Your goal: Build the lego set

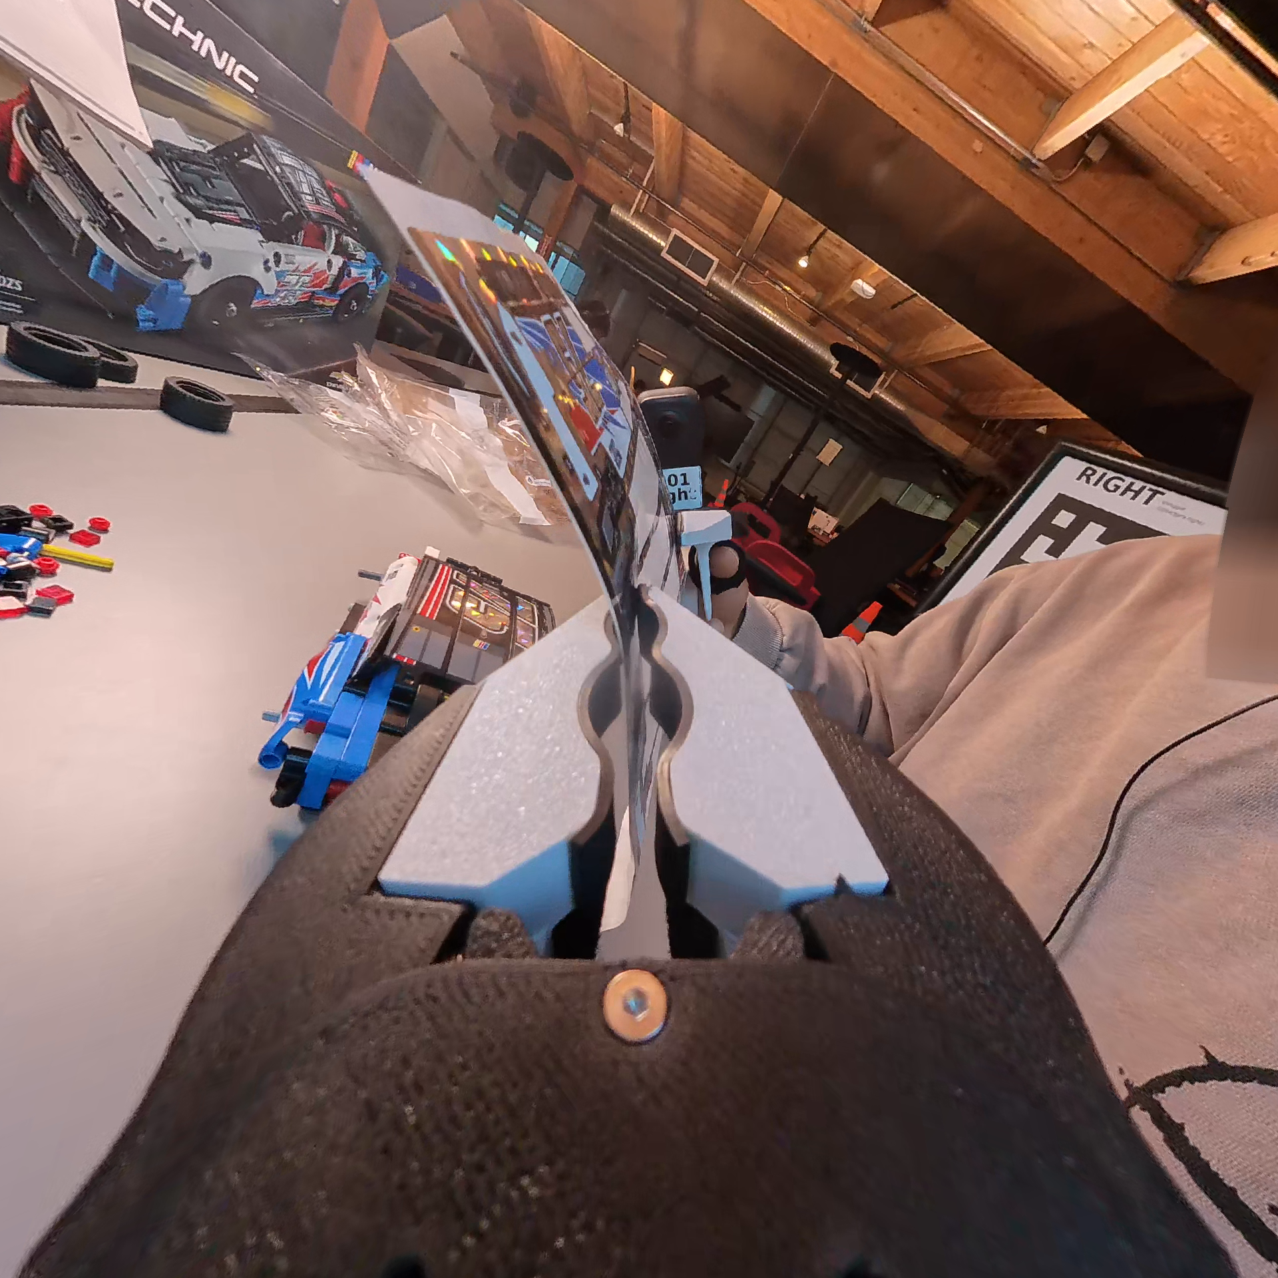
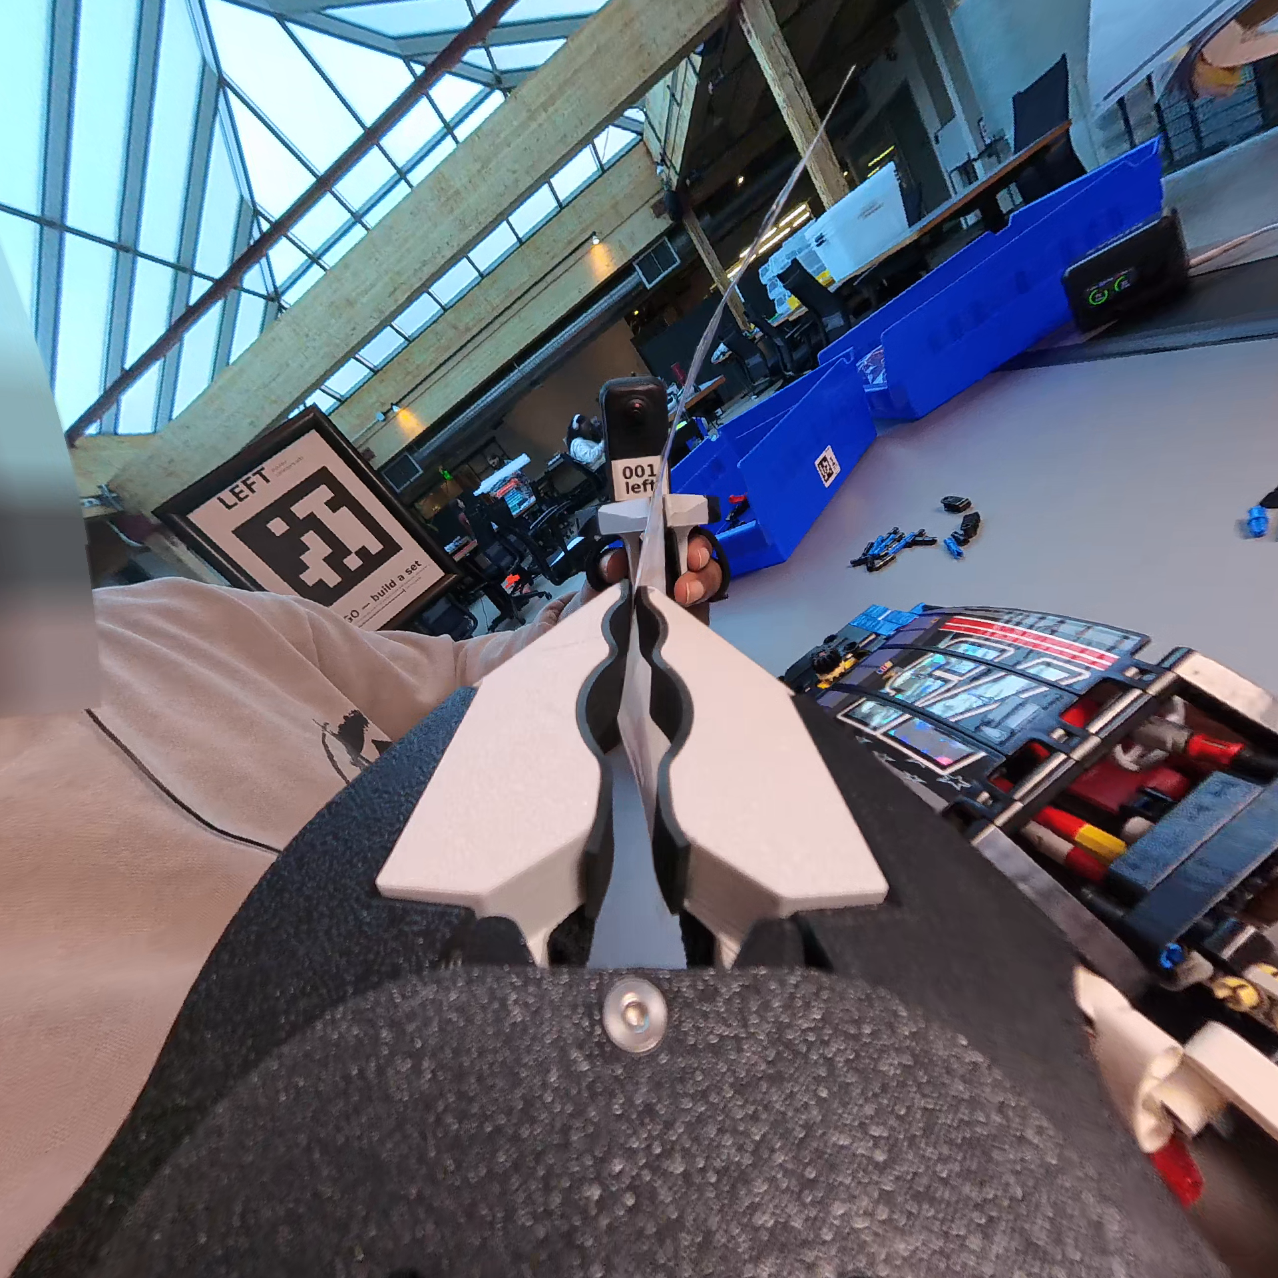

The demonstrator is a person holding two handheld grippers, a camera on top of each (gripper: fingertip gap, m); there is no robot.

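A glossy sticker sheet [image 1: 553, 359] is clamped between both grippers and bows upward between them. My left gripper [image 1: 640, 595] is shut on one edge of it. My right gripper [image 2: 633, 595] is shut on the opposite edge, where the sheet [image 2: 733, 276] shows edge-on as a thin curved line. Each gripper shows in the other's view, the right one [image 1: 702, 553] and the left one [image 2: 653, 525], close ahead. The part-built black, blue and white lego car [image 1: 442, 636] lies on the grey table below the sheet and also shows in the right wrist view [image 2: 1037, 726].
The set's box [image 1: 207, 173] stands at the back left with black tyres [image 1: 52, 353] and clear plastic bags [image 1: 429, 429] before it. Small loose parts [image 1: 41, 560] lie at the left. Blue bins [image 2: 795, 456] and more loose parts [image 2: 899, 543] lie beyond the car. The person's grey sweatshirt [image 1: 1037, 691] is close. One gripper's finger ends stand about 9 centimetres off the other's.
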